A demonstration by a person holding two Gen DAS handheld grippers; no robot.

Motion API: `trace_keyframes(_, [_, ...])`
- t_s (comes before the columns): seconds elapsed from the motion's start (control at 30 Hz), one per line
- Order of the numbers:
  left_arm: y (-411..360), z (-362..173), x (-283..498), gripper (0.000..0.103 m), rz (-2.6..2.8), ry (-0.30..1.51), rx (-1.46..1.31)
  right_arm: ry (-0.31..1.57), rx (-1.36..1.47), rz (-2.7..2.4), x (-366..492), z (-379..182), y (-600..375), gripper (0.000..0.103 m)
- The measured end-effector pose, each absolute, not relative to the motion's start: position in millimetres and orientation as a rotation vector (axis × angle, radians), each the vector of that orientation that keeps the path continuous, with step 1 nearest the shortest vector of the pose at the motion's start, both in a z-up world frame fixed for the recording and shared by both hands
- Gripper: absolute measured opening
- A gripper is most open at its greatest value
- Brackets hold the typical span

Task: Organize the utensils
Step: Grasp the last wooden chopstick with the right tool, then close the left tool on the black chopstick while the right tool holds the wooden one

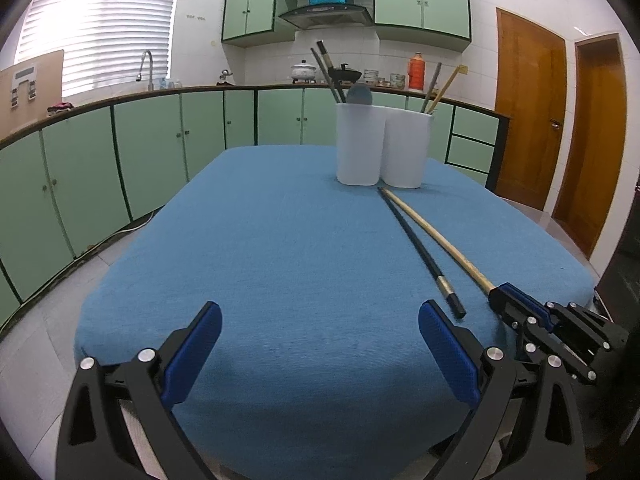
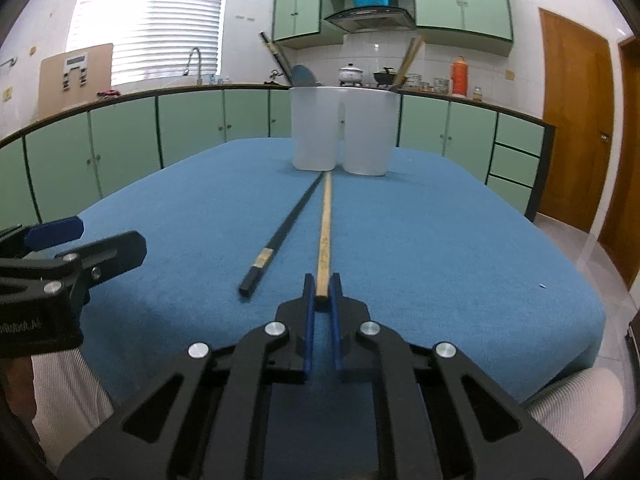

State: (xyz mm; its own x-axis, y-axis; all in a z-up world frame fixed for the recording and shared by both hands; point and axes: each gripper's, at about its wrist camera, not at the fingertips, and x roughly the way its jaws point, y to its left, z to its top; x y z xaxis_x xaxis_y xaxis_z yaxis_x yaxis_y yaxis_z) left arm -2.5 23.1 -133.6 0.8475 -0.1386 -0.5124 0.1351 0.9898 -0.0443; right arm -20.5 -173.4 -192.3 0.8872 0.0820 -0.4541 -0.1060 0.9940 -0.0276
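Note:
A wooden chopstick (image 2: 324, 232) lies on the blue tablecloth (image 2: 440, 248), and my right gripper (image 2: 321, 286) is shut on its near end. Beside it, to the left, lies a black chopstick (image 2: 288, 230) with a pale band near its end. Both point toward two white cups (image 2: 344, 130) at the far side, which hold more chopsticks and a grey spoon. In the left wrist view the wooden chopstick (image 1: 436, 236) and black chopstick (image 1: 416, 246) lie to the right, with the right gripper (image 1: 502, 294) clamped on the wooden one. My left gripper (image 1: 320, 320) hovers open over bare cloth.
The table is ringed by green kitchen cabinets (image 1: 140, 152) and a counter with pots and a red flask (image 1: 416, 71). Wooden doors (image 1: 528, 108) stand at the right. The person's knees in pale cloth (image 2: 568, 404) show below the table's near edge.

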Motion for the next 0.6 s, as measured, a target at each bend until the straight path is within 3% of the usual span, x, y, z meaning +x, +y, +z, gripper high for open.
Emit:
trace_keyframes(0.37, [-19.6, -138.6, 2.9, 0.094, -0.214, 0.545, -0.001, 0.457, 0.007, -0.004, -34.1, -184.5, -229.5, 0.006])
trace_keyframes(0.6, [-52.1, -147.5, 7.3, 0.07, -0.247, 0.564, 0.038, 0.448, 0.029, -0.01, -37.0, -182.5, -247.9, 0.006])
